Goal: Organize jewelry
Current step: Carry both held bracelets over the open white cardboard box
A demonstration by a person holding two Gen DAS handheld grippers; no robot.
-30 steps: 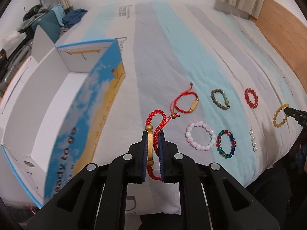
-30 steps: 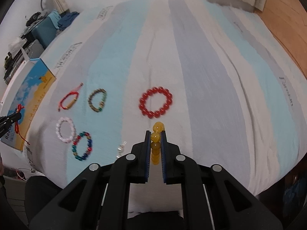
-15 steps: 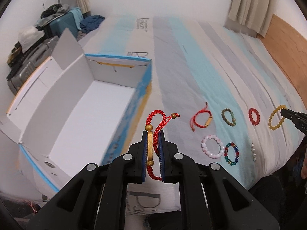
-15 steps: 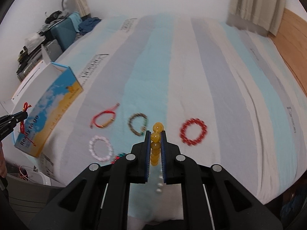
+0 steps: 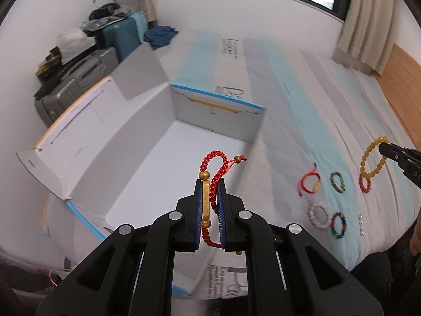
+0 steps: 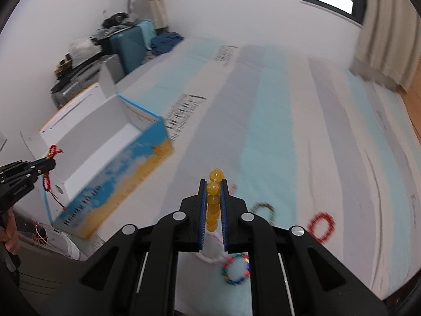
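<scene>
My left gripper point(image 5: 209, 184) is shut on a red cord bracelet point(image 5: 216, 169) with a gold bar and holds it above the open white cardboard box point(image 5: 142, 142). My right gripper point(image 6: 213, 184) is shut on a yellow bead bracelet point(image 6: 213, 200), held above the striped bed point(image 6: 276, 121); it also shows in the left wrist view point(image 5: 373, 160). On the bed lie another red cord bracelet point(image 5: 310, 184), a brown-green bead bracelet point(image 5: 338, 182), a red bead bracelet point(image 5: 364, 184), a pale pink one point(image 5: 319, 215), a multicoloured one point(image 5: 338, 225) and small pearls point(image 5: 361, 223).
The box's flaps point(image 5: 139, 71) stand open at its far and left sides. Suitcases and clothes point(image 5: 79, 60) stand against the wall beyond the bed's far left. A curtain point(image 5: 368, 18) and wooden headboard point(image 5: 402, 89) are at the right.
Both grippers have lifted and swung left. The left one, with the red cord bracelet, now hangs over the box opening. The right one, with the yellow bracelet, has risen off the bed toward the box.
</scene>
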